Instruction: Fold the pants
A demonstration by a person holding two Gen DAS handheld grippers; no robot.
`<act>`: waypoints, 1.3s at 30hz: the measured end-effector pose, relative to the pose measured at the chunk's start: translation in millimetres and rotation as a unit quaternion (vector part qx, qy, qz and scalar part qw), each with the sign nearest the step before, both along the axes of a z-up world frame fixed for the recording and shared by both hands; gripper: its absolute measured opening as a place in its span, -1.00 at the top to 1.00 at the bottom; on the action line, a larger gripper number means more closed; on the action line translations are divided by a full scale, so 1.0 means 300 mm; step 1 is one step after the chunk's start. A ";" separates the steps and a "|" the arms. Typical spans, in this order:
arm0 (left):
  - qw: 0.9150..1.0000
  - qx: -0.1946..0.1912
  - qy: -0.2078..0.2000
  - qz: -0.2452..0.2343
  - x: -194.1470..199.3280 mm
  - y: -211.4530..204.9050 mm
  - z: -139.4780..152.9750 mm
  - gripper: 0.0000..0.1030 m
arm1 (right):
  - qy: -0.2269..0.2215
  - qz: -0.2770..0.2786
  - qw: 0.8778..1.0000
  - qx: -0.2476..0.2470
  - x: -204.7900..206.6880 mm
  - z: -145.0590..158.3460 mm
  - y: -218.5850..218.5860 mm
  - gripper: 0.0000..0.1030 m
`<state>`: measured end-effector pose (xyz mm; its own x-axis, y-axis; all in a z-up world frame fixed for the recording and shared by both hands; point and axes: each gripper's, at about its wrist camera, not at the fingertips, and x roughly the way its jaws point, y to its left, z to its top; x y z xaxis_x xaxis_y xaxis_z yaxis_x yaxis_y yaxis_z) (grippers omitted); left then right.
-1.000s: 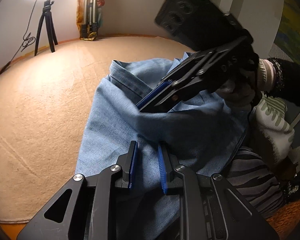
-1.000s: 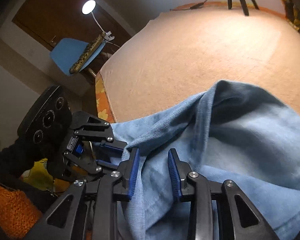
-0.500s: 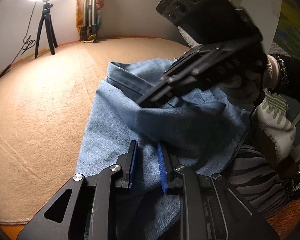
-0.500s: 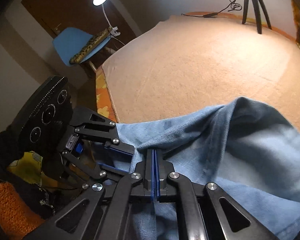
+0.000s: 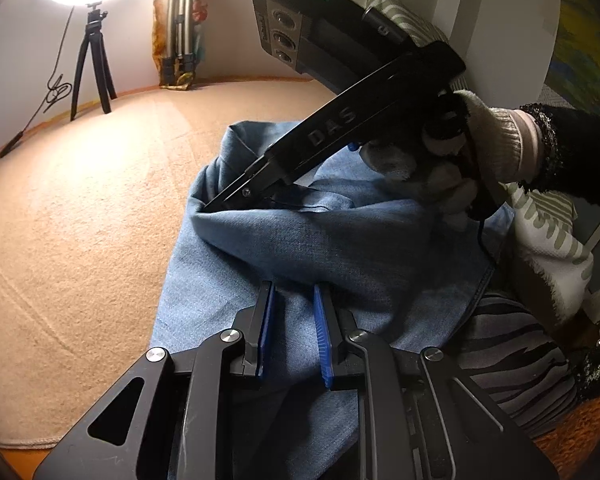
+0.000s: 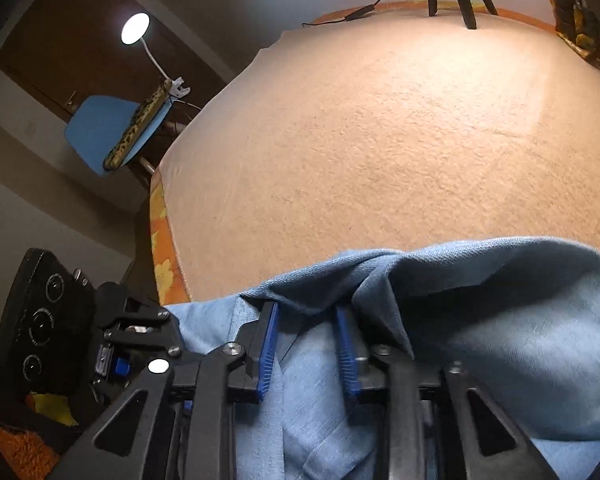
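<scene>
Across the beige textured surface (image 5: pixel 80 220), light-blue pants (image 5: pixel 340 248) lying bunched at the near side, heaped into soft folds, one thick ridge of denim running from the upper left down toward the lower middle of the left wrist view.

Down at the bottom of that view, left hand-held gripper (image 5: pixel 292 286) pointed into the cloth, blue pads a narrow gap apart with denim showing between them; impossible to tell whether a fold is actually pinched there.

Higher up, right hand-held gripper (image 6: pixel 306 308) angled steeply down, carried by a gloved hand (image 5: pixel 440 160) with a dark sleeve behind it, tips at the far end of the ridge. Seen from its own camera: jaws opening, pads standing apart, a crumpled lip of denim draped over and between the tips, not squeezed.

Beyond the pants, bare surface reaching to the wall. Black tripod (image 5: pixel 92 60) standing at the far edge under a bright light. Off the surface's other side, blue chair (image 6: pixel 96 128) with a clip-on lamp (image 6: pixel 135 28) lit above it.
</scene>
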<state>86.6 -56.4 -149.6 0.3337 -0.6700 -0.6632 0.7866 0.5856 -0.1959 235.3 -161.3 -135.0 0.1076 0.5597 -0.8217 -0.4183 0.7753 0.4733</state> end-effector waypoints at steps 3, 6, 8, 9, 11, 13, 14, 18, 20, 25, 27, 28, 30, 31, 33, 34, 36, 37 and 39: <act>1.000 0.000 -0.002 -0.002 -0.002 0.004 0.002 0.68 | -0.008 -0.011 1.000 -0.014 -0.012 -0.004 -0.020 0.99; 1.000 -0.001 -0.002 -0.003 0.001 0.005 0.003 0.68 | -0.055 0.000 0.997 -0.050 -0.055 0.040 -0.002 1.00; 1.000 -0.001 -0.003 -0.004 0.000 0.007 0.003 0.68 | -0.080 0.000 0.994 -0.069 -0.073 0.080 -0.002 1.00; 1.000 -0.002 -0.002 -0.003 0.000 0.008 0.003 0.68 | -0.089 -0.008 0.993 -0.073 -0.075 0.099 -0.014 1.00; 1.000 -0.002 -0.003 -0.003 -0.001 0.007 0.001 0.68 | -0.103 -0.018 0.991 -0.082 -0.073 0.135 -0.040 1.00; 1.000 -0.002 -0.003 -0.002 -0.001 0.008 -0.001 0.68 | -0.119 -0.018 0.988 -0.100 -0.076 0.167 -0.054 1.00; 1.000 -0.002 -0.002 -0.003 0.000 0.010 -0.002 0.68 | -0.127 -0.011 0.986 -0.110 -0.082 0.181 -0.052 1.00; 1.000 0.005 -0.005 -0.004 -0.002 0.005 0.001 0.68 | -0.137 -0.048 0.979 -0.141 -0.068 0.193 -0.097 0.99; 1.000 0.009 -0.006 -0.007 -0.001 0.000 0.003 0.68 | -0.100 -0.087 0.987 -0.085 -0.044 0.194 -0.183 0.92; 1.000 -0.009 -0.015 -0.015 0.001 -0.006 0.007 0.67 | -0.029 -0.070 0.997 -0.017 -0.048 0.182 -0.220 0.21; 1.000 -0.009 -0.016 -0.014 0.000 -0.004 0.007 0.67 | -0.033 -0.051 0.998 -0.027 -0.067 0.180 -0.194 0.13; 1.000 -0.010 -0.016 -0.013 -0.001 -0.003 0.007 0.67 | -0.028 -0.044 0.998 -0.037 -0.074 0.170 -0.190 -0.06; 1.000 -0.011 -0.015 -0.010 -0.006 0.001 0.008 0.67 | -0.010 -0.046 0.998 -0.039 -0.075 0.137 -0.198 -0.21; 1.000 -0.011 -0.016 -0.007 -0.008 0.002 0.009 0.67 | -0.001 -0.048 0.998 -0.042 -0.074 0.119 -0.203 -0.21; 1.000 -0.012 -0.019 -0.005 -0.016 0.010 0.012 0.67 | 0.015 -0.046 0.997 -0.056 -0.062 0.074 -0.198 -0.21; 1.000 -0.011 -0.021 -0.005 -0.020 0.014 0.014 0.67 | 0.025 -0.048 0.997 -0.048 -0.058 0.055 -0.197 -0.20; 1.000 -0.009 -0.026 -0.002 -0.027 0.027 0.019 0.67 | 0.035 -0.044 0.998 -0.029 -0.054 0.036 -0.186 0.18; 1.000 -0.010 -0.027 0.001 -0.028 0.037 0.022 0.65 | 0.039 -0.039 0.998 -0.019 -0.053 0.030 -0.178 0.55; 0.999 -0.015 -0.028 0.008 -0.028 0.056 0.029 0.65 | 0.028 -0.032 0.999 -0.018 -0.055 0.040 -0.153 0.87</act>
<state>78.1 -39.6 -140.8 0.3804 -0.6835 -0.6230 0.7880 0.5921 -0.1685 218.7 -207.2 -123.0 0.0959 0.5231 -0.8469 -0.3421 0.8163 0.4655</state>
